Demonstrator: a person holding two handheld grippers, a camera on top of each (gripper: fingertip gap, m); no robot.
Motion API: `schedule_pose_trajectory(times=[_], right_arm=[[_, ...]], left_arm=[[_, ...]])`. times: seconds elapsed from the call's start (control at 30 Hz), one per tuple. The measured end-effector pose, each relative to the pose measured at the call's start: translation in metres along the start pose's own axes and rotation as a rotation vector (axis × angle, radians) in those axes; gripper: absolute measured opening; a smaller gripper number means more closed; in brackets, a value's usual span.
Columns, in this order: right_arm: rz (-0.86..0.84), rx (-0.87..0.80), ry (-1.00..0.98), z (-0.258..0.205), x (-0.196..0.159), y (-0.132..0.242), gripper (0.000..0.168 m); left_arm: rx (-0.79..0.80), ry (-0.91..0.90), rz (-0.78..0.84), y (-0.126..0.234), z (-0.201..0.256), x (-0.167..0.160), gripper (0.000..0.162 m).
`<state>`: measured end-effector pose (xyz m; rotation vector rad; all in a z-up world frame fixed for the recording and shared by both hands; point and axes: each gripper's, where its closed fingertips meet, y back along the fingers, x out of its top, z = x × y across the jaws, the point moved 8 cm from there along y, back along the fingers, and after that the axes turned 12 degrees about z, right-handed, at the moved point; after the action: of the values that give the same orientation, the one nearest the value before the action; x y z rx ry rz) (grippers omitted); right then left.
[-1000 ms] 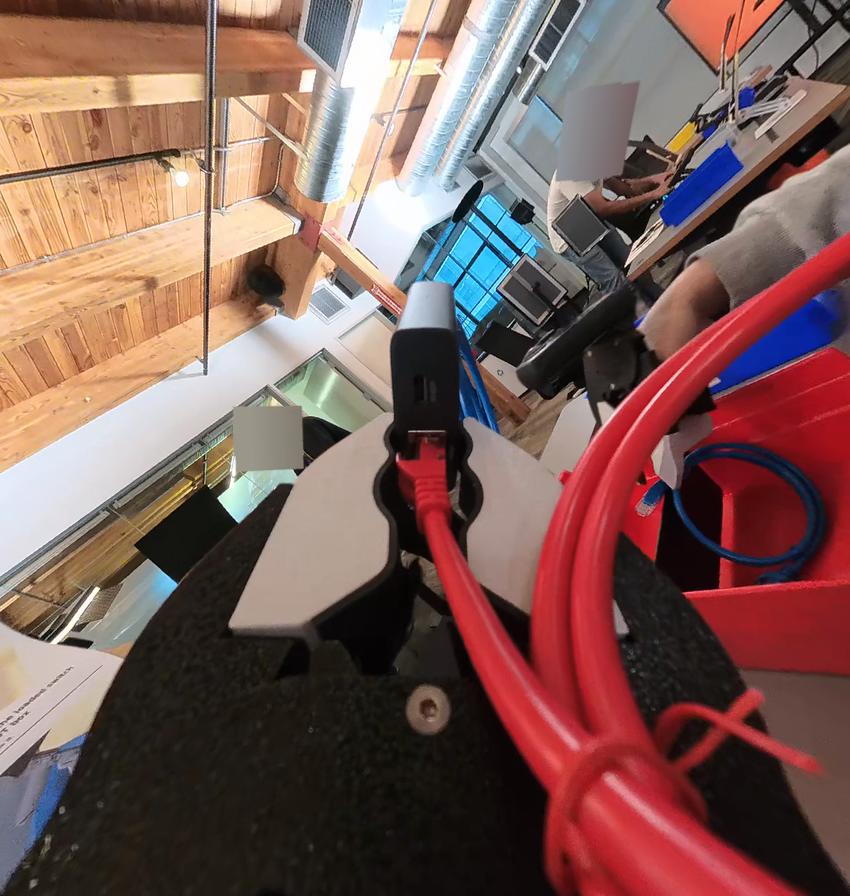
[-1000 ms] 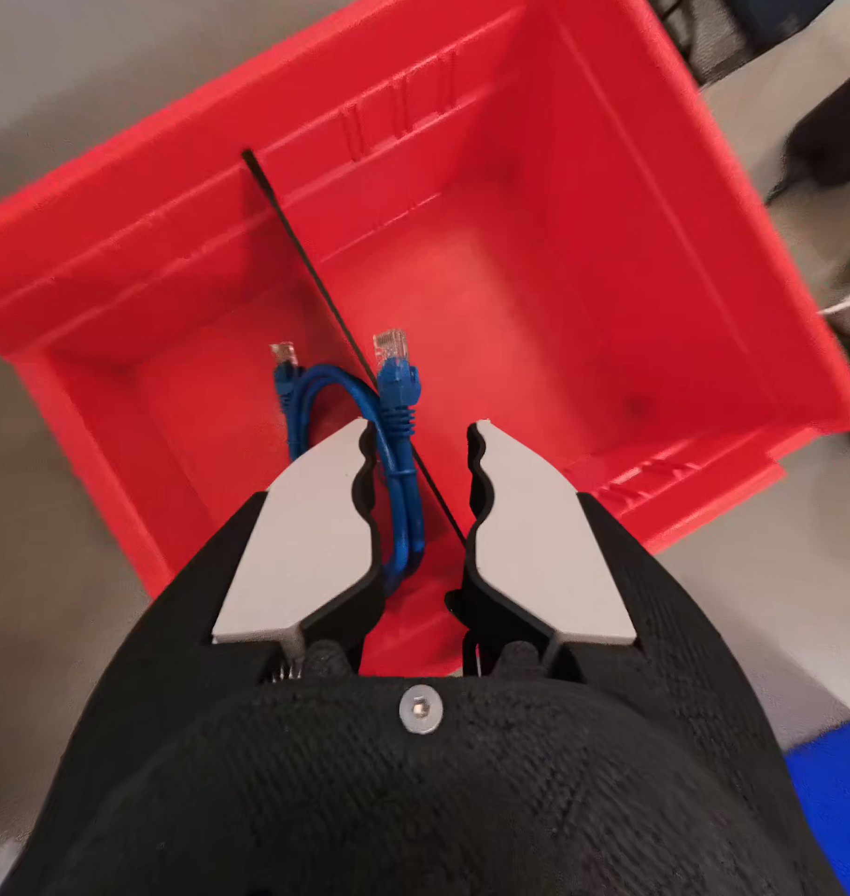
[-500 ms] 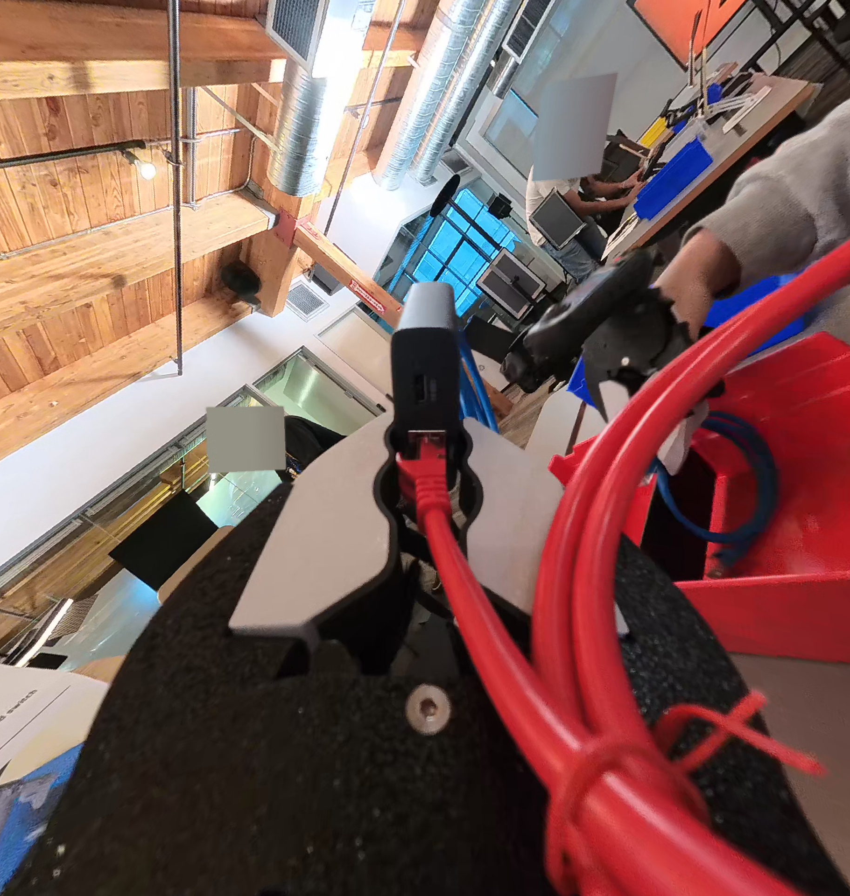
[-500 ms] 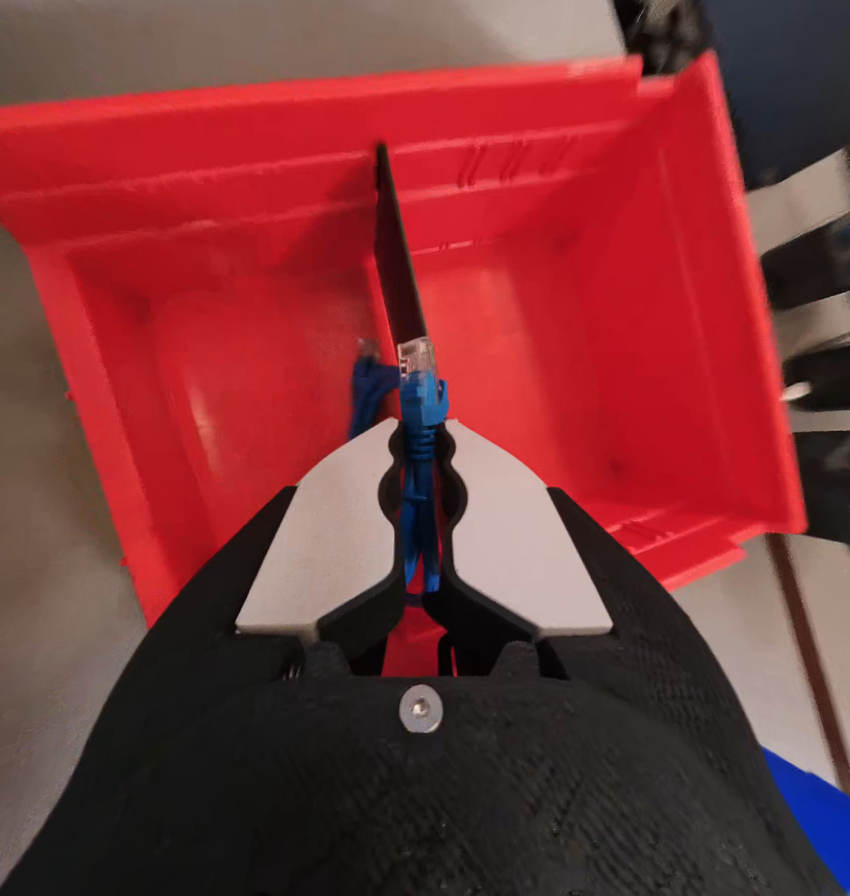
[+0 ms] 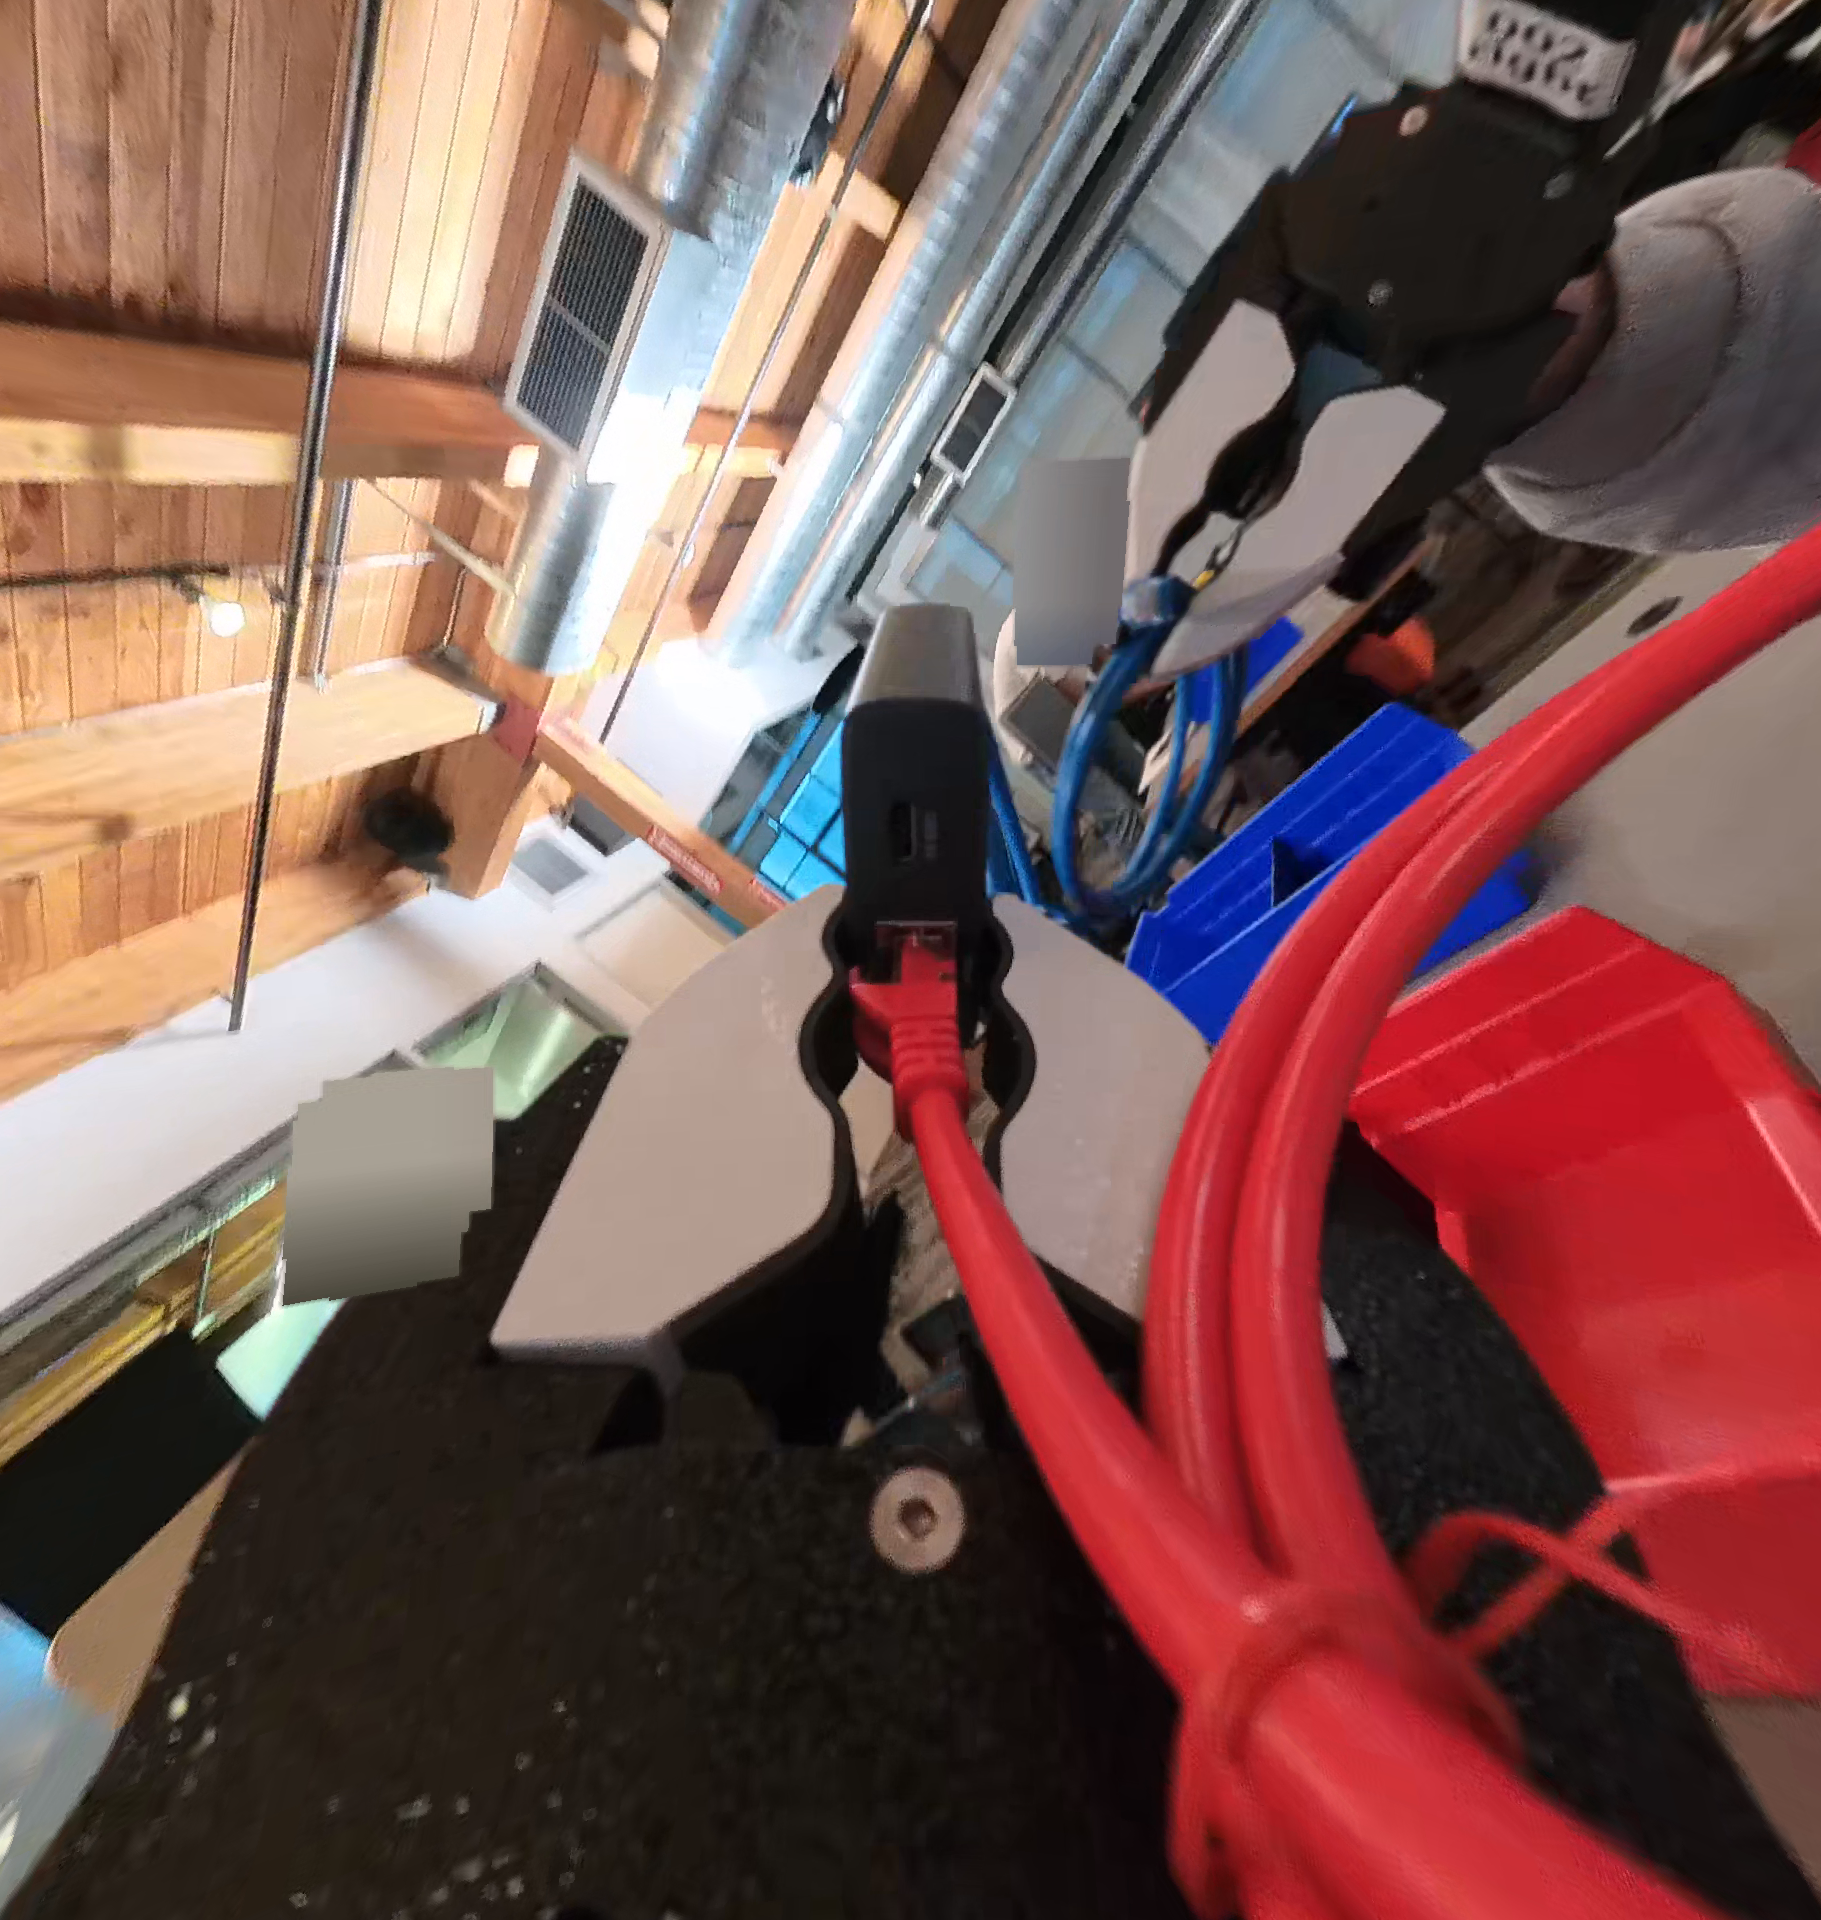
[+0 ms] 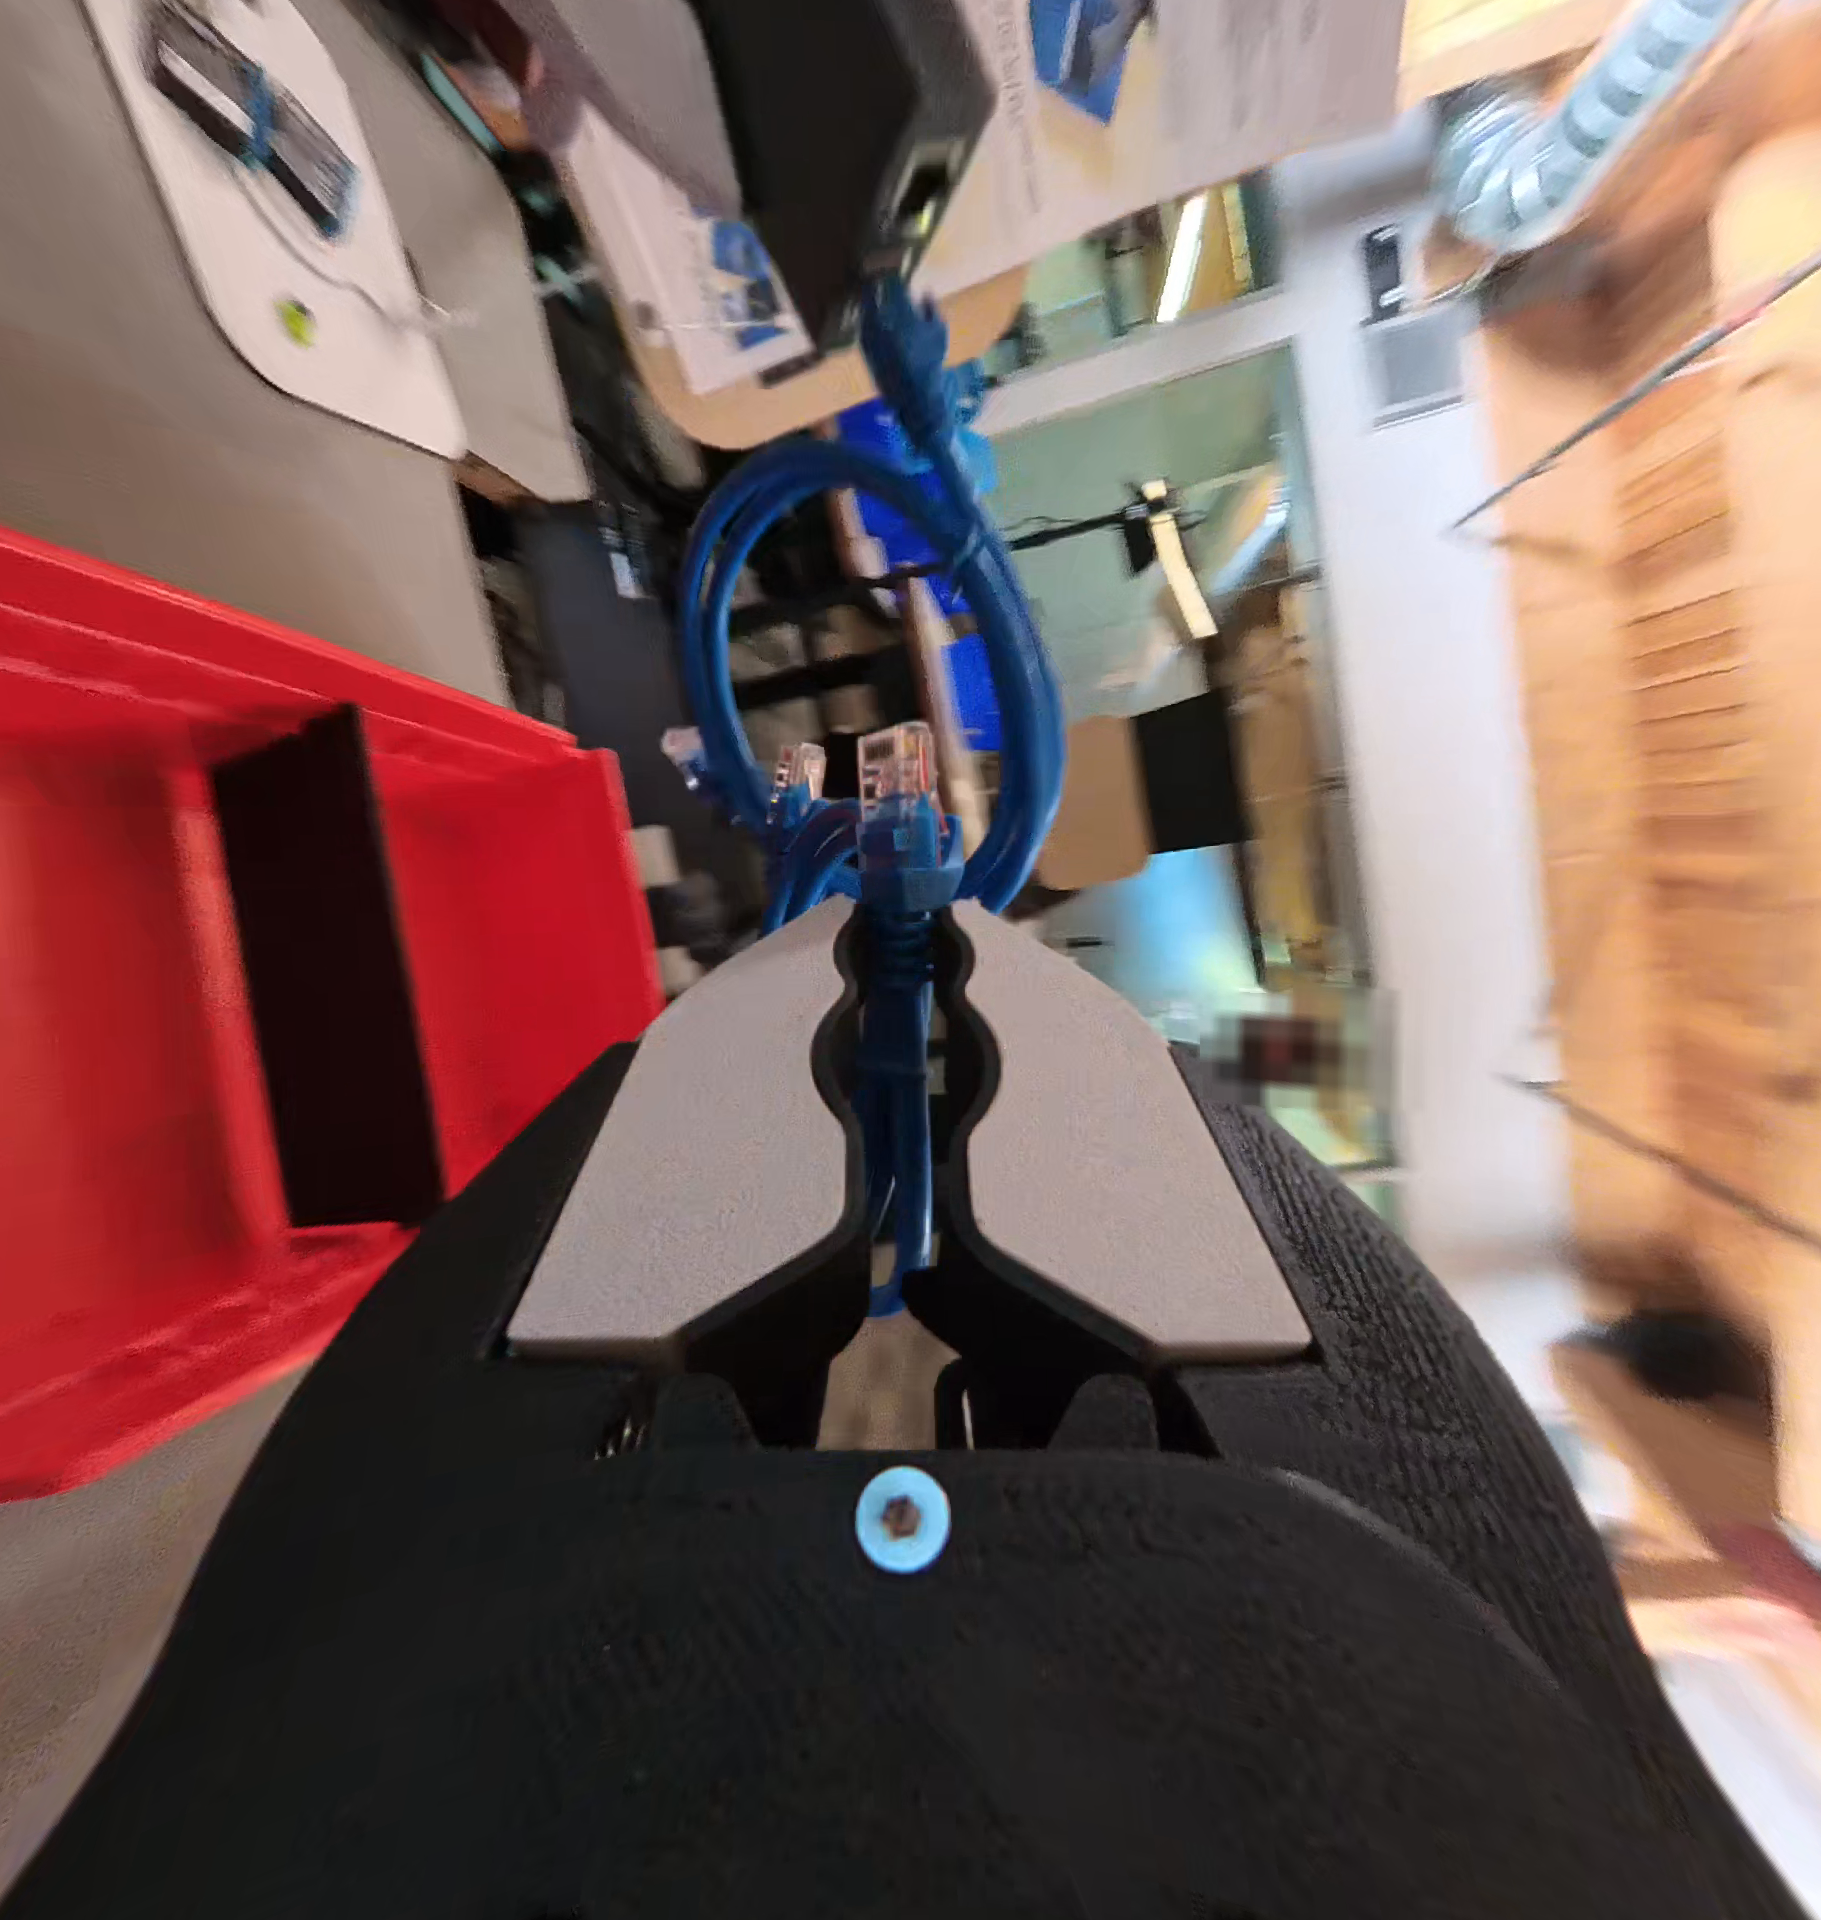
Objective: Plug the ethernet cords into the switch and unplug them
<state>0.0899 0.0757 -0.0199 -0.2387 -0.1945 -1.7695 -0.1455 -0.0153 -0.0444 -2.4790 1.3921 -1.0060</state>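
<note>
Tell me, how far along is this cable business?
Done: the red cable is plugged into the black adapter, which the left hand-held gripper clamps. In hand: the right hand-held gripper is shut on a coiled blue cable, held outside the red bin. Left: that cable's clear plug is in no socket yet.

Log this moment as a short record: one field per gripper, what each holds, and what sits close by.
left gripper: shut on the black adapter, at its end where the red cable is plugged in
red cable: coiled loops tied with a red tie, draped over the gripper's right side
right gripper: shut on the blue cable just behind its clear plug
blue cable: coiled loop hangs beyond the fingertips
red bin: left of the right gripper, black divider inside
blue bin: behind the red bin
</note>
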Motion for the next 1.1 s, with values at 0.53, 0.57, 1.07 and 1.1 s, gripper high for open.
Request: schedule_pose_trajectory(times=[0.53, 0.57, 1.07, 1.1], right_arm=[[0.085, -0.195, 0.302, 0.004, 0.049, 0.01, 0.01], [0.085, -0.203, 0.318, 0.004, 0.051, 0.01, 0.01], [0.012, -0.174, 0.364, -0.008, 0.033, 0.023, 0.01], [-0.003, -0.169, 0.338, -0.006, 0.03, 0.027, 0.01]], left_arm=[[-0.064, -0.156, 0.214, -0.029, 0.017, 0.029, 0.019], [-0.06, -0.178, 0.217, -0.031, 0.018, 0.032, 0.019], [-0.054, -0.417, -0.07, -0.036, 0.023, 0.037, 0.019], [-0.03, -0.404, -0.096, -0.033, 0.019, 0.033, 0.02]])
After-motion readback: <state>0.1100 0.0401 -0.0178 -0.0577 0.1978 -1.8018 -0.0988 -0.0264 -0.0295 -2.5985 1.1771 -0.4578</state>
